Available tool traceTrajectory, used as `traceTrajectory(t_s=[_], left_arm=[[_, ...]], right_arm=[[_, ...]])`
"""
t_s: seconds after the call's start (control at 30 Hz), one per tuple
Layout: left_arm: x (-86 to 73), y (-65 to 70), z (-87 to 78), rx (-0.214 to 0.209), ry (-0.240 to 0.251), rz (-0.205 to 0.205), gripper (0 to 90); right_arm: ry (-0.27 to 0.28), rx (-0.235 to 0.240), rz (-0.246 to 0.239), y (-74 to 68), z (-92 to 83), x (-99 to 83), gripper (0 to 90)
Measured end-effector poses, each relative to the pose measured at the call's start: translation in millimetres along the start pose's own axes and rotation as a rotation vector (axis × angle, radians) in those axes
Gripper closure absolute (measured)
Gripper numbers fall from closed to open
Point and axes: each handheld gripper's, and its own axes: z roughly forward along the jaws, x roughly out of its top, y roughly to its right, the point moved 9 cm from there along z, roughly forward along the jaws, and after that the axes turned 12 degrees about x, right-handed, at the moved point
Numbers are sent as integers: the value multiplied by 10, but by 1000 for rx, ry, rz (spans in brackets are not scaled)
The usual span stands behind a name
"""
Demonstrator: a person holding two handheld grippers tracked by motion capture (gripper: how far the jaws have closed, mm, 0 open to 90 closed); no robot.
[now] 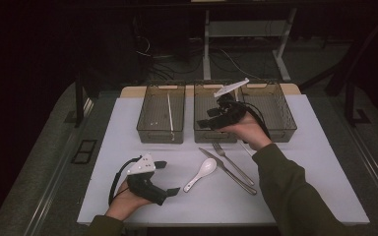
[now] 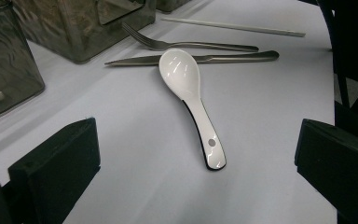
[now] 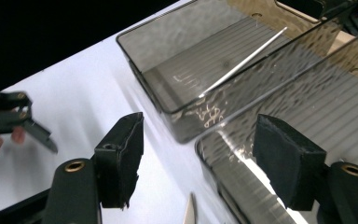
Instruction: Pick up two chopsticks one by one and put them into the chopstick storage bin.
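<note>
A white ceramic spoon (image 1: pixel 202 173) (image 2: pixel 191 100) lies on the white mat, with a fork (image 1: pixel 231 158) (image 2: pixel 186 44) and a knife (image 1: pixel 231 172) (image 2: pixel 196 58) just beyond it. My left gripper (image 1: pixel 167 178) (image 2: pixel 196 140) rests low at the front left, open, its jaws framing the spoon's handle without touching it. My right gripper (image 1: pixel 205 118) (image 3: pixel 200 154) hovers over the front of the middle bin (image 1: pixel 202 135) (image 3: pixel 242 186), open and holding nothing. A white chopstick (image 1: pixel 170 113) (image 3: pixel 242 60) lies in the left bin (image 1: pixel 160 133) (image 3: pixel 168 98).
A third translucent grey bin (image 1: pixel 280 118) stands at the back right. Another white chopstick (image 2: pixel 233 26) lies on the mat past the fork. The mat's (image 1: pixel 128 147) edges drop to a dark floor with desk legs and cables behind.
</note>
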Motion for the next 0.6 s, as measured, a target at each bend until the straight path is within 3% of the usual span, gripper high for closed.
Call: traceTrajectory(t_s=[0.3, 0.6], left_arm=[[4, -7, 7, 7, 5, -12, 0], [-8, -6, 11, 6, -2, -9, 0]], right_arm=[[16, -14, -20, -85, -213, -224, 286], [35, -25, -5, -89, -420, -559, 348]])
